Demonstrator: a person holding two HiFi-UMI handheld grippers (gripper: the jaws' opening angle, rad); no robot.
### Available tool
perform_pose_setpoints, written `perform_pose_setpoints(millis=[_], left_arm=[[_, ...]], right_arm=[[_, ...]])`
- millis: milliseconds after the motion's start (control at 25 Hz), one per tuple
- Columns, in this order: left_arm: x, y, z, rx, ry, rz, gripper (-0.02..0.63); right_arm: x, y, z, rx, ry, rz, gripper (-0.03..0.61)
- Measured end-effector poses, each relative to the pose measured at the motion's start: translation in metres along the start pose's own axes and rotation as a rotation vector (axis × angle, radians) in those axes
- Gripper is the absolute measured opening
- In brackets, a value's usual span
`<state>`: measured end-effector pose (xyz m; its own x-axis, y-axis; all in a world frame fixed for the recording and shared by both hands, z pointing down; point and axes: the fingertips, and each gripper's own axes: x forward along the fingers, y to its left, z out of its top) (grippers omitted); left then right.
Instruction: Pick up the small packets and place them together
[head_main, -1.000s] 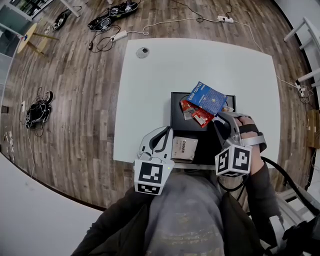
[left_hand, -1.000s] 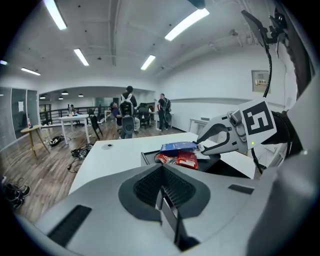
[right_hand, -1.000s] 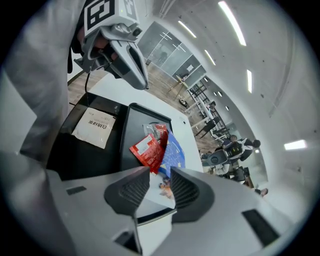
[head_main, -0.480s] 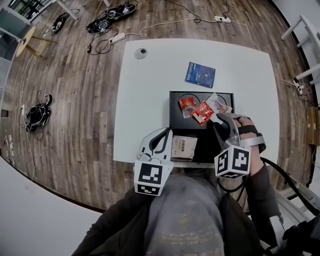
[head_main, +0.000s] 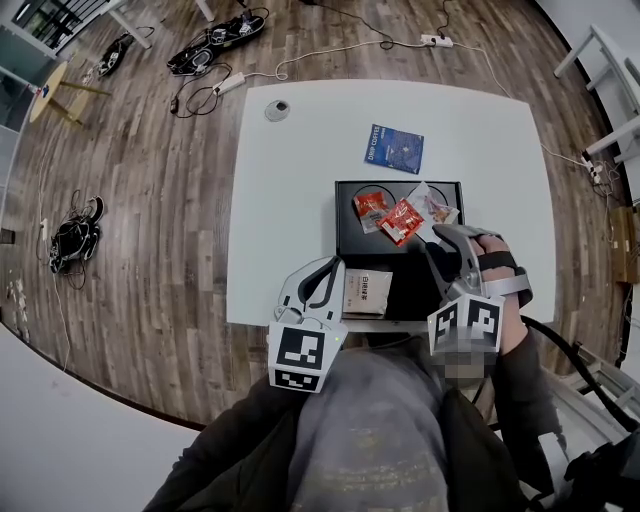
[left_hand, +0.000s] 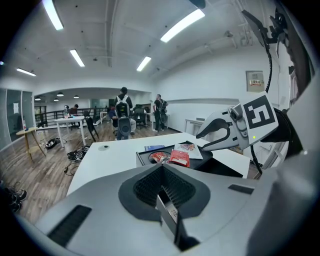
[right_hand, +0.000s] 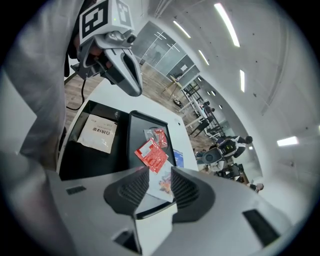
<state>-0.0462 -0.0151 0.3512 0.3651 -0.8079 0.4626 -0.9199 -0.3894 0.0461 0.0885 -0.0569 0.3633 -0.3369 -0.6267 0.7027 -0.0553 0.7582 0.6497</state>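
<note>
The right gripper (right_hand: 159, 182) has its fingers standing apart with nothing pressed between them, and they have just been opening. Through the gap shows a pale clear packet (head_main: 437, 208) lying below, at the far right corner of the black tray (head_main: 345, 238). Just left of it in the tray lie a red packet (head_main: 402, 222) and a smaller red packet (head_main: 370, 205), the three close together. The left gripper (left_hand: 162, 181) has its fingers closed together, poised at the near edge of the desk (head_main: 290, 200), just left of a beige packet (head_main: 368, 293) that lies in the tray's near part. The tray sits against the desk's near edge, right of centre. Open white surface spreads to its left and beyond it, with a round grommet (head_main: 277, 110) near the far left corner. A blue packet (head_main: 394, 148) lies flat on the desk just past the tray's far edge. A second ago it was over the tray, above the red ones.
</note>
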Motion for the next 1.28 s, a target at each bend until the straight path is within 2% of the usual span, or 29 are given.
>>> perform_pose_setpoints(millis=[840, 1080, 1280], left_arm=[[-0.012, -0.013, -0.003, 0.025, -0.011, -0.038, 0.003], [-0.016, -0.018, -0.007, 0.032, -0.003, -0.057, 0.003], [-0.017, -0.024, -0.012, 0.040, 0.012, -0.074, 0.003]], right_arm=[[-0.025, 0.016, 0.007, 0.033, 0.006, -0.025, 0.133], [-0.031, 0.031, 0.010, 0.058, 0.007, -0.003, 0.133], [-0.030, 0.052, 0.011, 0.087, 0.003, 0.049, 0.133]])
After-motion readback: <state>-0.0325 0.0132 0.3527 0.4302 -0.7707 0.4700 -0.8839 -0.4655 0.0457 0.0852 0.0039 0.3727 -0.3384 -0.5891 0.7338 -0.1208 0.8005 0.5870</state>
